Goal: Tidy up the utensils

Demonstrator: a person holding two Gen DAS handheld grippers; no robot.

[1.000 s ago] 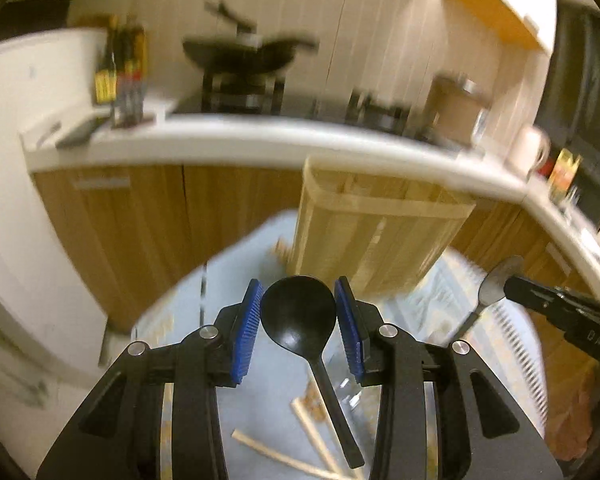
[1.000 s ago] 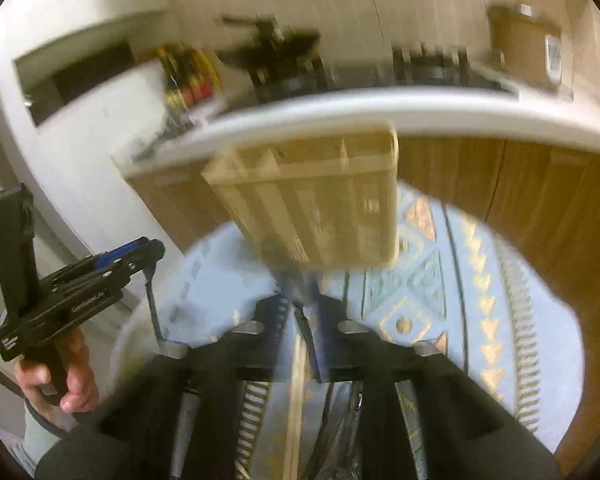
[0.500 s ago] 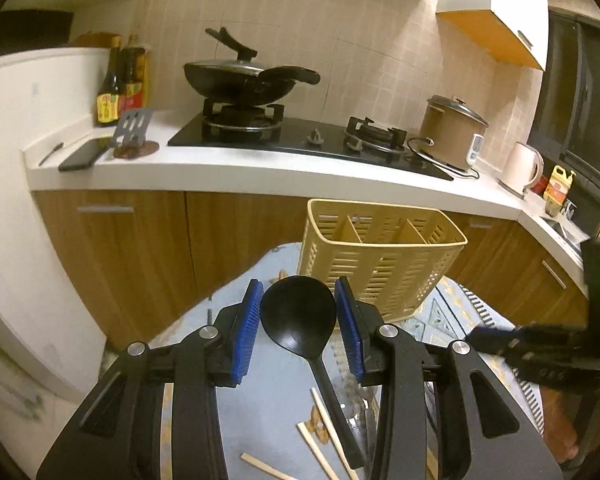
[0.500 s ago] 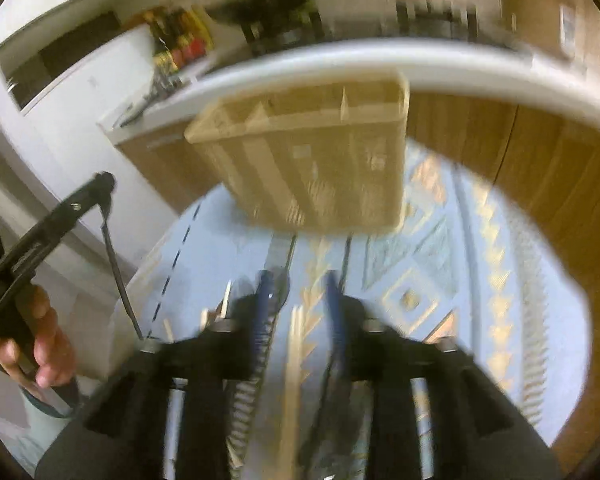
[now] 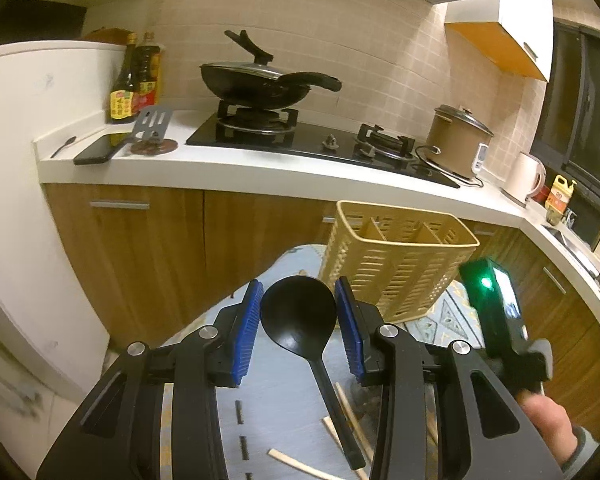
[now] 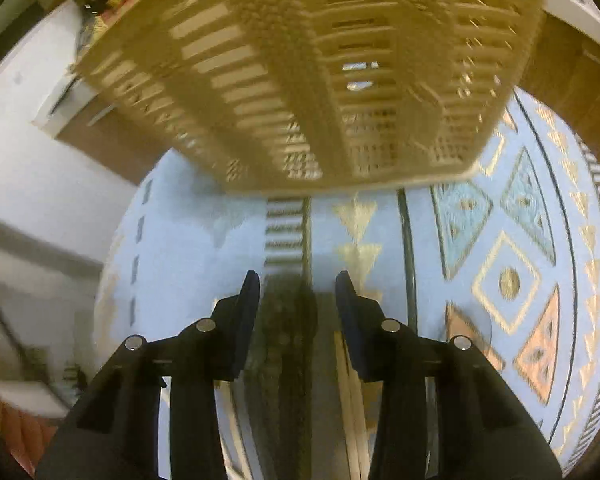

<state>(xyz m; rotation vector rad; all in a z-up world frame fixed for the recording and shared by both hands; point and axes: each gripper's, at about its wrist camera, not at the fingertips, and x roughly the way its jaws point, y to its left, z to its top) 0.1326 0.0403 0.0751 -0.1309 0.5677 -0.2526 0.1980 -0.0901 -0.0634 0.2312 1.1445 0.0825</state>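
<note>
The black ladle point(image 5: 298, 316) sits clamped by its bowl in your left gripper point(image 5: 298, 322), just before the yellow caddy point(image 5: 400, 264). Expect light, stiff, slick plastic; its hanging handle will swing. Your right gripper point(image 6: 298, 308) is closing, empty.

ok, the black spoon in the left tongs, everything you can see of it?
The black spoon looks like matte plastic: a round, shallow bowl and a slim straight handle. The bowl sits between the blue pads of the left tongs, seemingly gripped at its edges. The handle slants down toward the lower right, above the chopsticks on the cloth.
</note>
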